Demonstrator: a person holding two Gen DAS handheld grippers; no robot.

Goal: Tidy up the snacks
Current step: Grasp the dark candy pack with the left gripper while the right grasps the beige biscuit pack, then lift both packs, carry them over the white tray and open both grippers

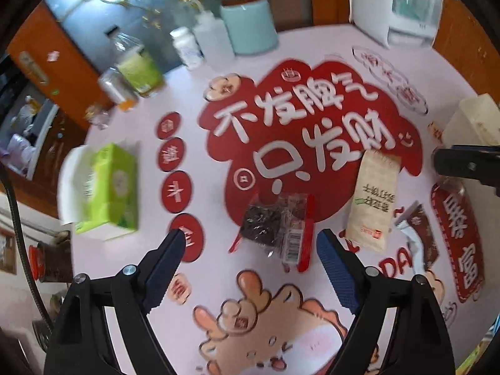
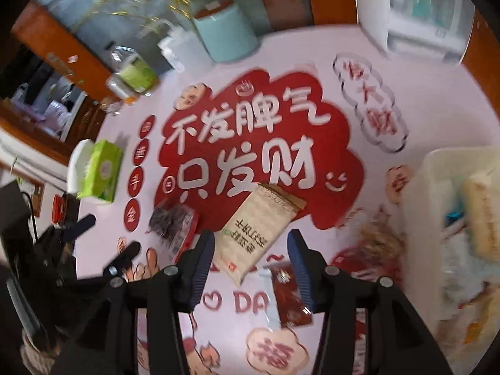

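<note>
Three snack packets lie on the pink and red printed table mat (image 1: 218, 281). A clear packet of dark snacks with a red edge (image 1: 276, 226) lies just ahead of my open, empty left gripper (image 1: 250, 243). A beige cracker packet (image 1: 373, 200) lies to its right, with a brown and white packet (image 1: 417, 236) beyond. In the right wrist view my open, empty right gripper (image 2: 251, 243) hovers over the beige packet (image 2: 256, 234); the brown packet (image 2: 289, 297) lies by its right finger, the dark packet (image 2: 175, 223) to the left. A white bin (image 2: 415, 206) at right holds several snacks.
A green tissue box (image 1: 106, 187) on a white stand sits at left. Bottles, jars (image 1: 137, 68) and a pale blue canister (image 1: 250, 25) line the far edge. A white appliance (image 1: 393, 3) stands far right. The left gripper (image 2: 106, 240) shows at the left of the right wrist view.
</note>
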